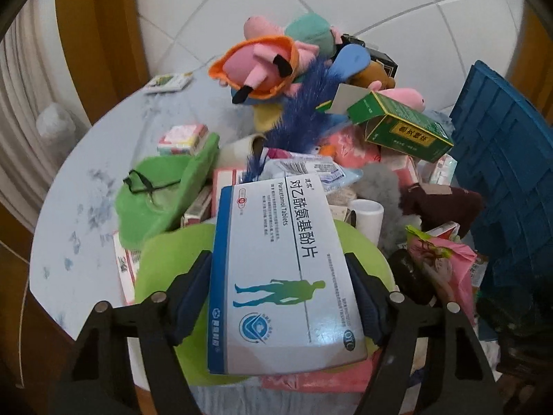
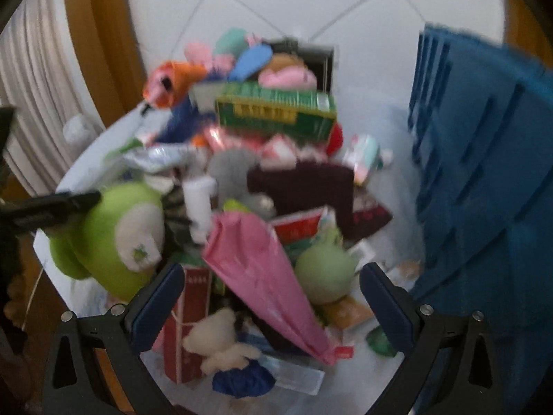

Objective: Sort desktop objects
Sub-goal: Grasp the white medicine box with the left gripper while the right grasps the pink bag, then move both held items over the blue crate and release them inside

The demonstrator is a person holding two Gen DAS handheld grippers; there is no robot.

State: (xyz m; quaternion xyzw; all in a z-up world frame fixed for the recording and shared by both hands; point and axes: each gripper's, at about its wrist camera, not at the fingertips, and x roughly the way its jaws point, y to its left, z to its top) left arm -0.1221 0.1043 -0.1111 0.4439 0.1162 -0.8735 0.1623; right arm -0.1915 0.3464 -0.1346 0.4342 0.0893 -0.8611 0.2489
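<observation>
My left gripper (image 1: 278, 297) is shut on a white and blue paracetamol tablet box (image 1: 280, 276) and holds it above the pile. Under it lies a lime green plush (image 1: 166, 263). A heap of plush toys, medicine boxes and packets covers the round table (image 1: 79, 180). A green medicine box (image 1: 401, 124) sits high in the heap and also shows in the right wrist view (image 2: 276, 114). My right gripper (image 2: 269, 301) is open and empty, above a pink bag (image 2: 262, 276). The right wrist view is blurred.
A blue plastic crate (image 1: 508, 180) stands at the table's right side and fills the right of the right wrist view (image 2: 484, 190). An orange and pink pig plush (image 1: 262, 65) tops the heap. A small packet (image 1: 167, 83) lies alone at the far left edge.
</observation>
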